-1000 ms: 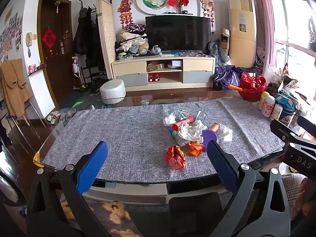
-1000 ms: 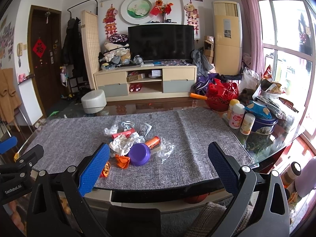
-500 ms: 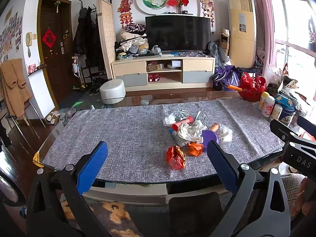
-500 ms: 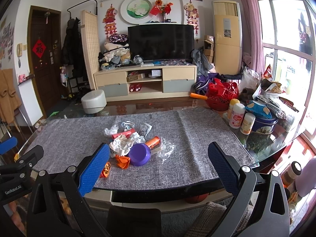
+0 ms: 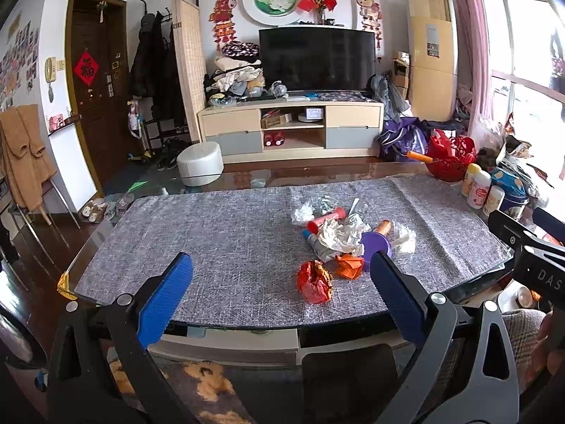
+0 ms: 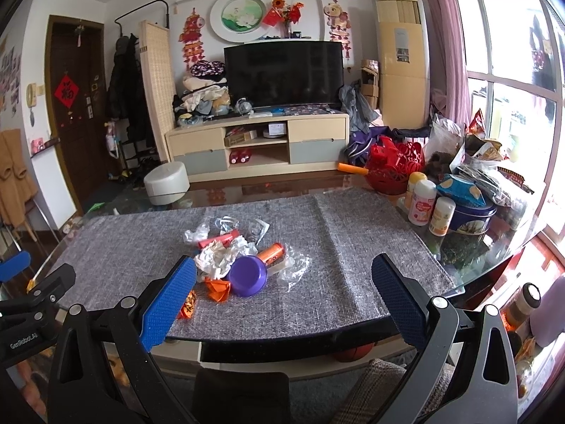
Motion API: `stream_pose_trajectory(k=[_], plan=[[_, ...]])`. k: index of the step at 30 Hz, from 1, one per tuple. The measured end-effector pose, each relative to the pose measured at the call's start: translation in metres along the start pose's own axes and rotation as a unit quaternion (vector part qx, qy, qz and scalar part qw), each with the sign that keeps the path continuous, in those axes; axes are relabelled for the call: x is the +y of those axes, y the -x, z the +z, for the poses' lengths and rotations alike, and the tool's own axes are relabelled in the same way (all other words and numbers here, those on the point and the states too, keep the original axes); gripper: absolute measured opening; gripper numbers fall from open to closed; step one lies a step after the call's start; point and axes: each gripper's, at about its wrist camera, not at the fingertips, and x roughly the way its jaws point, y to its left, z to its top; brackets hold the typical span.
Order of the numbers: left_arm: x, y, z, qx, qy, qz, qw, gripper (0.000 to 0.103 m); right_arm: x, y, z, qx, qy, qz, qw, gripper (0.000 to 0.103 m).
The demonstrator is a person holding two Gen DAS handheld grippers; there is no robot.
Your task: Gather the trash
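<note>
Trash sits heaped mid-tabletop (image 5: 219, 240): crumpled white paper (image 5: 339, 235), purple lid (image 5: 376, 243), red wrapper (image 5: 314, 281). We find left claw (image 5: 279, 295) and right claw (image 6: 282, 296) both spread, empty, short of it (no bin visible). Risk: thin clear film (image 6: 295, 268) slipping the pads, wrappers scattering.

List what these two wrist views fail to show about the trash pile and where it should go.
- Trash bin: none shows in either view, so the drop-off spot is unknown.
- Red wrapper: in the right wrist view, mostly hidden behind the right gripper's left finger.
- Tube: in the left wrist view, its lower end is buried under crumpled white paper.
- Bottle labels: too small to read.
</note>
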Motion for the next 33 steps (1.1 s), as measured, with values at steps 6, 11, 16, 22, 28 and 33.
stream_pose_trajectory(k=[6,11,16,22,28,33], plan=[[0.007,-0.018,-0.009,0.014,0.005,-0.005,0.9999,0.095,-0.006,-0.012,-0.003,0.009,-0.004,-0.001,1.000,0.100],[0.008,-0.044,-0.018,0.035,0.004,-0.007,0.9993,0.095,-0.006,-0.037,-0.012,0.028,-0.004,-0.016,0.999,0.100],[0.011,-0.078,-0.034,0.072,0.000,-0.020,0.9972,0.095,-0.008,-0.071,-0.024,0.067,-0.012,0.009,0.998,0.099],[0.010,-0.121,-0.051,0.124,0.010,-0.052,0.9909,0.095,-0.008,-0.109,-0.039,0.109,-0.009,0.016,0.994,0.087],[-0.003,-0.154,-0.060,0.153,-0.006,-0.049,0.9870,0.095,-0.018,-0.139,-0.047,0.136,-0.020,0.020,0.990,0.087],[-0.009,-0.174,-0.065,0.169,-0.003,-0.073,0.9829,0.092,-0.018,-0.164,-0.049,0.146,-0.013,0.020,0.989,0.087]])
